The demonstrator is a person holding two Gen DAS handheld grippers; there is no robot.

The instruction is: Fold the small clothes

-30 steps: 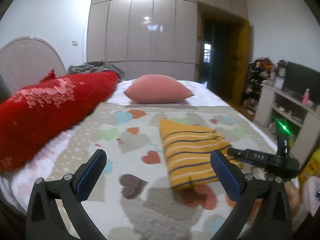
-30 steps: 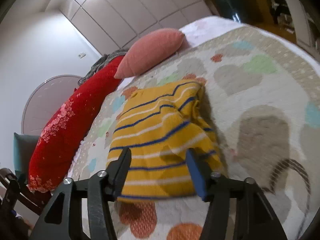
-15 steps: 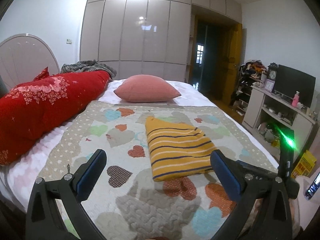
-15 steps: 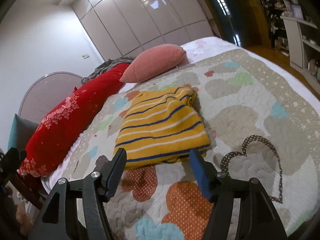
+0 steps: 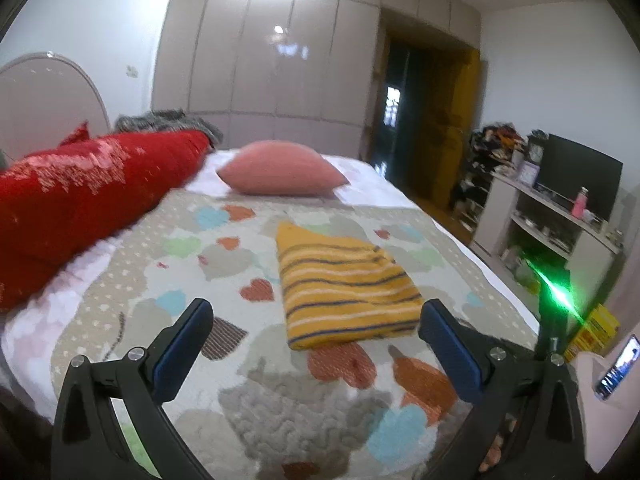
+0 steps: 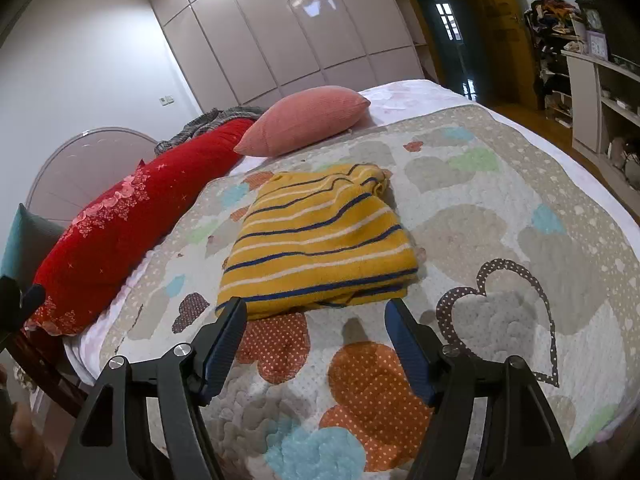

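- Firstly, far left: a long red bolster with pink floral print [image 6: 116, 224] lies along the bed's left edge, a grey knitted throw [image 6: 212, 120] bunched at its far end.
- Left gripper [image 5: 312, 316]: jaws spread wide, grasping nothing, held above the heart-patterned patchwork quilt [image 6: 520, 184].
- Centre: the folded mustard-yellow garment with navy and white stripes [image 6: 320, 236] lies flat on the quilt, apart from both grippers.
- Beyond it, a salmon-pink cushion [image 6: 308, 118] rests near the tall glossy wardrobe doors [image 6: 280, 28].
- Right gripper [image 6: 314, 316]: released, fingertips parted just short of the garment's near edge, touching nothing.
- Far right: a white shelving unit [image 5: 560, 232] with a dark television screen [image 5: 580, 178].
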